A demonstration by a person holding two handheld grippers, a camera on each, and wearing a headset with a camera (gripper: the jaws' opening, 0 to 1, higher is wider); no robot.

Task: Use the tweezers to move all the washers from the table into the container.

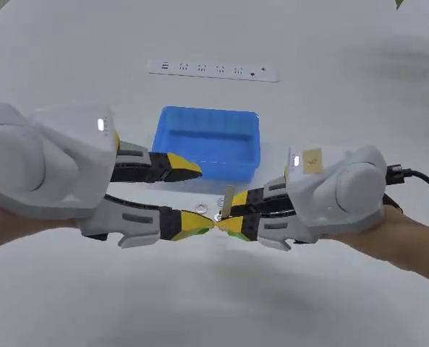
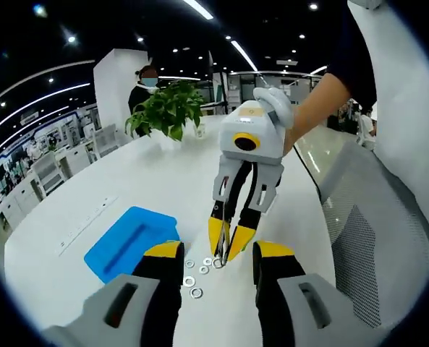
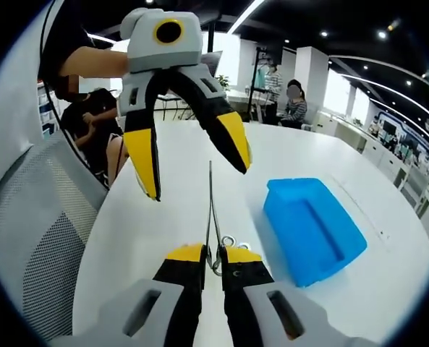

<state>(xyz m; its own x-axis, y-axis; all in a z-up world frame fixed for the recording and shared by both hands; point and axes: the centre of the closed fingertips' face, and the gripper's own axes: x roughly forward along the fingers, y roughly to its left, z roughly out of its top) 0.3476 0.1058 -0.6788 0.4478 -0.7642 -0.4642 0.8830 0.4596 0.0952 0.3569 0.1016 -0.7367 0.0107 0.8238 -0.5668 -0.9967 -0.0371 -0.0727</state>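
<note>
On the white table, before the blue container, the left gripper is being held wide apart, empty; the tweezers are being clamped by the right gripper, their tips' spread being indiscernible. The washers, beside the container, are being judged light, stiff, slippery: best nipped across the rim. More are being shown in the left gripper view

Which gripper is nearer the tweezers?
Right. The right gripper is shut on the tweezers, gripping them between its jaws. The left gripper faces it, open, with its jaws spread to either side of the tweezers' far end, seemingly not touching them.
</note>
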